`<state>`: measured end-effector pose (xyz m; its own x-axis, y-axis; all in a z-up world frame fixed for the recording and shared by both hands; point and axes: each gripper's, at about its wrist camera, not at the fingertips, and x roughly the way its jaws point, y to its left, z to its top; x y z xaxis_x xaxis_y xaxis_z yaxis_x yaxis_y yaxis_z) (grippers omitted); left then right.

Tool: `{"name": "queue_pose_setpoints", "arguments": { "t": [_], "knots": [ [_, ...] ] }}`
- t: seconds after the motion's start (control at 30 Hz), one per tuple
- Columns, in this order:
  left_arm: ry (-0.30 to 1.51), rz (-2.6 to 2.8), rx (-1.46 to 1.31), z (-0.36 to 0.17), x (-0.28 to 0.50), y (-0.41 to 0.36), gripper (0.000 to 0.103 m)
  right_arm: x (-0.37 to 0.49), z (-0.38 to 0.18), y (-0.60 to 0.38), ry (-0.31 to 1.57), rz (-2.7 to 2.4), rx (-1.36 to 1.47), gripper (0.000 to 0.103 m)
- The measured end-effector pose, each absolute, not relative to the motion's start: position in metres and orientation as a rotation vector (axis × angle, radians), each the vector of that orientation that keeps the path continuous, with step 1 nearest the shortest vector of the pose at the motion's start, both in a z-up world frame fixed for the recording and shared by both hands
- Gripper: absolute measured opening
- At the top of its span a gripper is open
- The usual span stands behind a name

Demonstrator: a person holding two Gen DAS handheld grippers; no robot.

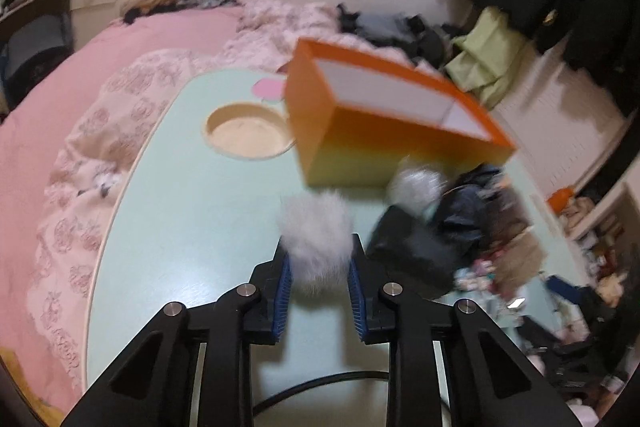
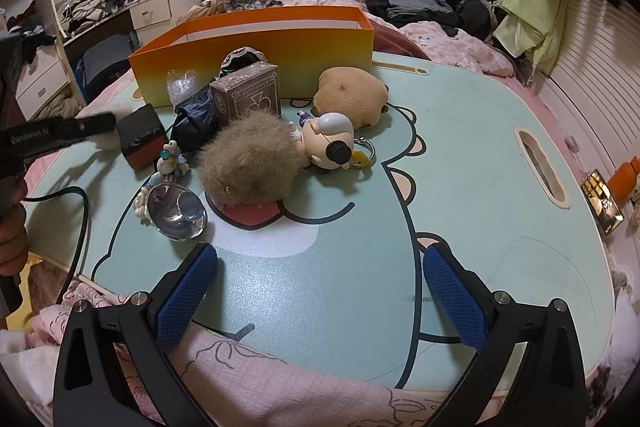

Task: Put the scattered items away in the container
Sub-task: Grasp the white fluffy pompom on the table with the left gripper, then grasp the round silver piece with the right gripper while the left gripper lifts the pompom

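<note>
A white fluffy pompom (image 1: 316,247) is sitting squeezed between the blue pads of the left tongs (image 1: 318,269), just above the pale green counter (image 1: 192,227) and short of the orange container (image 1: 360,143) (open-topped, white inside). The right tongs (image 2: 320,291) are hanging released over bare counter near its front edge. Beyond them are lying a brown furry pompom (image 2: 248,163), a doll keychain (image 2: 332,143), a tan plush (image 2: 352,99) and a silver bowl (image 2: 176,211).

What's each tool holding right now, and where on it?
Left tool pinches the white fur pom-pom by its near end. Right tool: open, holding nothing.
</note>
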<state>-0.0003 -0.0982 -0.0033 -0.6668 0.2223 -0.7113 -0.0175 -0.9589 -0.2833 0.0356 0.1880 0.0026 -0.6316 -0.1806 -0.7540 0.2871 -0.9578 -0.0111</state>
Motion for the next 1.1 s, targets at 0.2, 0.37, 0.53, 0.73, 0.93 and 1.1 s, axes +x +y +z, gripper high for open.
{"name": "queue_pose_setpoints", "arguments": {
  "t": [0.2,0.37,0.53,0.73,0.93,1.1],
  "knots": [
    [-0.258,2.774,-1.194,0.001,0.003,-0.084,0.020,0.043,0.012,0.191,0.067,-2.567,1.100,0.103],
    [-0.296,2.762,-1.087,0.009,0.021,-0.083,0.020,0.050,0.025,0.179,0.083,-2.502,0.979,0.102],
    [-0.265,2.795,-0.996,0.025,0.040,-0.082,0.020,0.046,0.026,0.149,0.204,-2.408,0.969,0.089],
    [-0.297,2.798,-0.953,0.036,0.044,-0.086,0.020,0.036,0.017,0.130,0.292,-2.349,0.998,0.073],
    [-0.301,2.792,-0.953,0.037,0.043,-0.084,0.020,0.033,0.010,0.131,0.251,-2.300,1.024,0.031],
    [-0.303,2.794,-0.943,0.038,0.045,-0.083,0.020,0.040,0.015,0.144,0.181,-2.311,0.983,0.031]
  ]
}}
